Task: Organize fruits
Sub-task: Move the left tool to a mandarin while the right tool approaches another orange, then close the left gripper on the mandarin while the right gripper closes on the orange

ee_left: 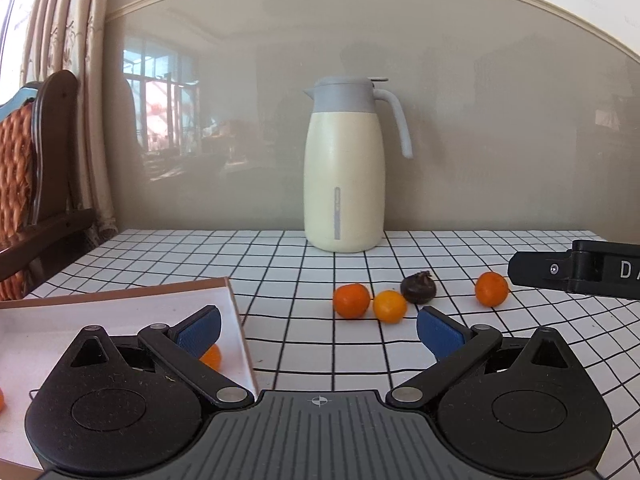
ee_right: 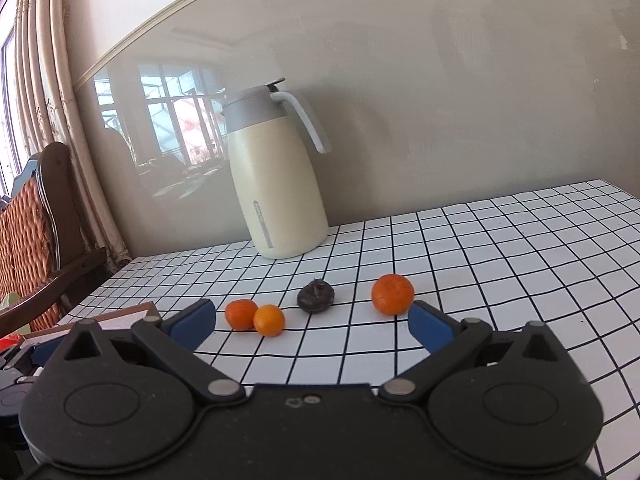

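Tangerine (ee_right: 392,294) dead ahead, just left of right gripper (ee_right: 314,326) pad, nearer than left gripper (ee_left: 319,330); both spread wide, empty

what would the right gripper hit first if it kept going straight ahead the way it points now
Most likely the dark shrivelled fruit, lying nearly centred ahead of the open right gripper; depth is hard to judge.

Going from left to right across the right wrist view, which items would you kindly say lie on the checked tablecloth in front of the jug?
Orange → smaller, yellower orange → dark fruit → largest orange.
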Motion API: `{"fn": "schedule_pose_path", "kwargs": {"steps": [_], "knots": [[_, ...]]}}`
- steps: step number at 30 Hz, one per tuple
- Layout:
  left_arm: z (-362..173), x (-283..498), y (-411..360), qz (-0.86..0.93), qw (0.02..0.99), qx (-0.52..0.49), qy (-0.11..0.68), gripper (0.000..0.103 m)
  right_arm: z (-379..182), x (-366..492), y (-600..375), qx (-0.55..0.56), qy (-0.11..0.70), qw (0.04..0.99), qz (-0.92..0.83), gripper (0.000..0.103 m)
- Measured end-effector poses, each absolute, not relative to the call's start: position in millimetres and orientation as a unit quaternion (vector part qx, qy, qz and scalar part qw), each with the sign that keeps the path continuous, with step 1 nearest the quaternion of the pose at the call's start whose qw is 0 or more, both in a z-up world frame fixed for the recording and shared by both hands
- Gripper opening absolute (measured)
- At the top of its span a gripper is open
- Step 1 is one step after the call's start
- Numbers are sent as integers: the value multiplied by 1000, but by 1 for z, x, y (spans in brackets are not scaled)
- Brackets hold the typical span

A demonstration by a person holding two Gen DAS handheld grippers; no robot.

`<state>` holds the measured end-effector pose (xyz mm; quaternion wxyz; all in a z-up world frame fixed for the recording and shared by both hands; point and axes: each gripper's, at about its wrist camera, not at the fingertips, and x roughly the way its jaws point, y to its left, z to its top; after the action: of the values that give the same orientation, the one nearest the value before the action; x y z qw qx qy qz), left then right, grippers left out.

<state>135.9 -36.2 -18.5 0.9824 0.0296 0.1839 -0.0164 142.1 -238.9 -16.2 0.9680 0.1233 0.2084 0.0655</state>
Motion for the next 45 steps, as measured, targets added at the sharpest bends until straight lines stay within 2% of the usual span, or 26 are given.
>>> {"fn": "schedule_pose_path", "kwargs": {"steps": [6, 13, 16, 18, 19, 20, 21, 28, 32, 45], "knots": [[-25, 147, -57, -33, 979, 33, 198, 103, -19, 142, -252, 117, 208, 970, 46, 97], [-32, 161, -67, -34, 976, 28, 212, 103, -24, 144, -265, 115, 217, 969, 32, 87], [-35, 168, -71, -33, 976, 30, 215, 103, -27, 148, -268, 114, 223, 968, 27, 75], [-36, 173, -75, -36, 975, 30, 219, 102, -29, 152, -269, 114, 227, 967, 23, 74], [-36, 176, -77, -36, 974, 31, 219, 99, -29, 153, -270, 116, 228, 966, 23, 73], [-37, 179, -79, -34, 974, 35, 221, 90, -30, 155, -270, 119, 229, 966, 24, 72], [-38, 183, -81, -36, 973, 38, 226, 86, -30, 156, -270, 120, 230, 965, 25, 71], [-43, 208, -88, -47, 967, 26, 249, 79, -32, 176, -266, 109, 240, 964, 28, 58], [-49, 218, -94, -60, 962, 20, 265, 64, -35, 188, -268, 111, 255, 960, 29, 51], [-58, 247, -103, -58, 958, 21, 279, 64, -45, 230, -272, 104, 281, 954, 23, 51]]}}
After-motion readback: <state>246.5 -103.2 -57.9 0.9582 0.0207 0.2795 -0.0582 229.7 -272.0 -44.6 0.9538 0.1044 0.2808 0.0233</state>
